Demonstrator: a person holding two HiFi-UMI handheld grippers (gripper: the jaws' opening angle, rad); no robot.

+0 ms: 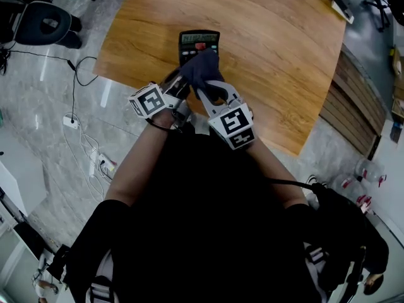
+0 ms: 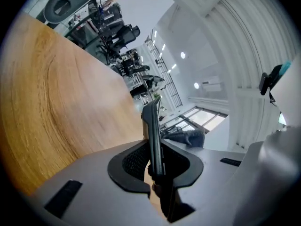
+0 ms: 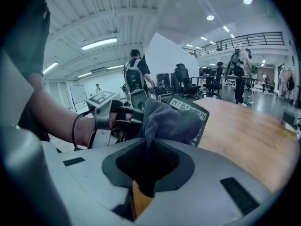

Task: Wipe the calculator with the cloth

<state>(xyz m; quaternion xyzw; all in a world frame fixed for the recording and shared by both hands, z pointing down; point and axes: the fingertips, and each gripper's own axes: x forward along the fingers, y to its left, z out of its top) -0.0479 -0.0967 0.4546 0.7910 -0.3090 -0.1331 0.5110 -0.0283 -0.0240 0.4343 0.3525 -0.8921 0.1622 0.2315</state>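
Observation:
A black calculator (image 1: 198, 45) is held above the wooden table (image 1: 271, 49), near its front edge. My left gripper (image 1: 178, 88) is shut on the calculator's lower end; in the left gripper view the calculator (image 2: 153, 135) shows edge-on, clamped between the jaws. My right gripper (image 1: 208, 88) is shut on a dark grey-blue cloth (image 1: 202, 69), bunched and pressed against the calculator's keypad. The cloth (image 3: 169, 121) rises from the jaws in the right gripper view, covering most of the calculator (image 3: 190, 112); only its display end shows.
Cables and a power strip (image 1: 95, 160) lie on the floor at left. A black chair base (image 1: 44, 24) stands at the upper left. Wooden planks (image 1: 353, 106) lean by the table's right edge. People and office chairs stand far off in the right gripper view.

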